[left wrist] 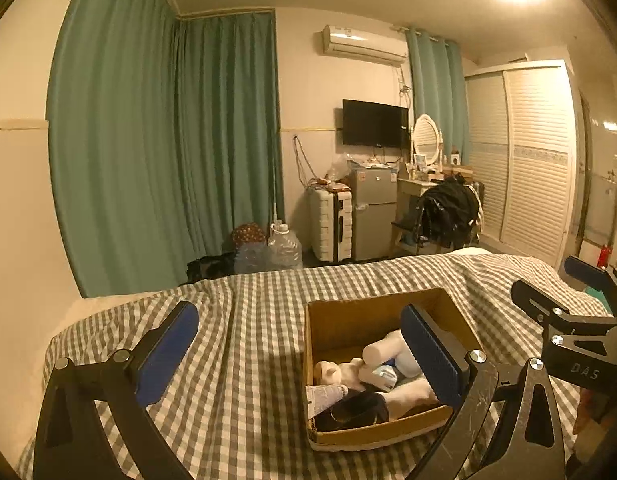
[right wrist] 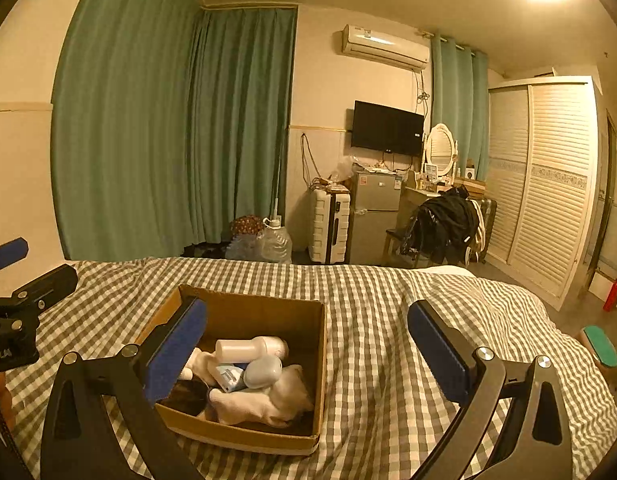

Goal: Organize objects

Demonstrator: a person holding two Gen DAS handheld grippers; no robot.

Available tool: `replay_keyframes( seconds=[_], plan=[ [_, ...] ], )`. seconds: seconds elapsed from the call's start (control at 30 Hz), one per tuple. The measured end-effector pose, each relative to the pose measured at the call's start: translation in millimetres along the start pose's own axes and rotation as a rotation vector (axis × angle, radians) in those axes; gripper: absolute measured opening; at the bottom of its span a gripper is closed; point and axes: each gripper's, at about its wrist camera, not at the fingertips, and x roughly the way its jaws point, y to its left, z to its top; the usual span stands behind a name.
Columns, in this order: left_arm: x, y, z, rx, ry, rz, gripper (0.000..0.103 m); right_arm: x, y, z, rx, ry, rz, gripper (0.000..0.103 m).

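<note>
Your left gripper (left wrist: 300,354) stands with its jaws spread wide and nothing between them; its two blue ribbed pads (left wrist: 170,354) sit on black metal fingers, and the right-hand pad hangs over the near right corner of the cardboard box (left wrist: 348,320). Your right gripper (right wrist: 308,354) is spread just as wide and just as empty, its left pad over the box's left wall. Each gripper also shows at the edge of the other's view.

The one box is open-topped, brown corrugated card, roughly square, and it rests on the bed. Inside you have a loose heap: one white cylindrical bottle (right wrist: 252,348) lying on its side, one pale blue rounded bottle (right wrist: 262,372), one flat tube with a printed blue-and-white label (right wrist: 228,376), one white sock (right wrist: 244,404) of soft knit, and one dark round item (right wrist: 184,396) that you cannot make out clearly. A cream-coloured soft object (left wrist: 328,372) lies at the left of the pile in the left wrist view.

Under the box spreads one grey-and-white checked bedspread (right wrist: 388,320), rumpled into folds. Beyond the bed hang teal pleated curtains (right wrist: 148,120), and against the far wall stand one white ribbed suitcase (right wrist: 328,224), one small grey fridge (right wrist: 374,216) and one black flat television (right wrist: 388,128).
</note>
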Motion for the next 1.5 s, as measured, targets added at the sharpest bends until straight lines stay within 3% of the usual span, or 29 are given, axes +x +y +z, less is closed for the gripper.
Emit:
replay_keyframes(
  seconds=[1.5],
  plan=[
    [10,0,-5,0.010,0.050,0.006,0.103,5,4,-8,0.003,0.049,0.003,0.101]
  ],
)
